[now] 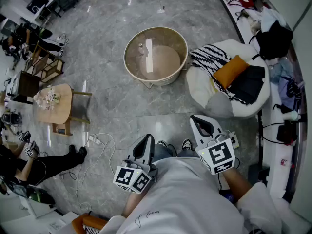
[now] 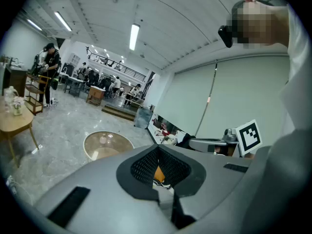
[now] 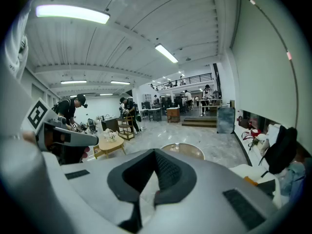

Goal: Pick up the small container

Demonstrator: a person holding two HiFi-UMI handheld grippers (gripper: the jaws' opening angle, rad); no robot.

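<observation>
left claw: grey left gripper [image 1: 145, 144], jaws together, nothing between them; held low in front of the person's white shirt [image 1: 185, 194].
right claw: grey right gripper [image 1: 202, 126], jaws together, empty; beside the left one, near the beanbag's lower edge.
target: small clear container [image 1: 143, 48], on the glass top of the round beige-rimmed table [image 1: 168, 80], close to its left rim; too small for detail. Well apart from both grippers.
table top: pale flat strip [image 1: 148, 58] just right of the container.
right of table: white beanbag chair [image 1: 209, 101] carrying a black-and-white striped cloth [image 1: 208, 58], an orange cushion [image 1: 229, 70] and a black garment [image 1: 248, 84].
left: small round wooden side table [image 1: 61, 110] with pale flowers [image 1: 47, 97].
floor: glossy grey stone tile [image 1: 126, 106]; white cable [image 1: 105, 145] lying loose.
</observation>
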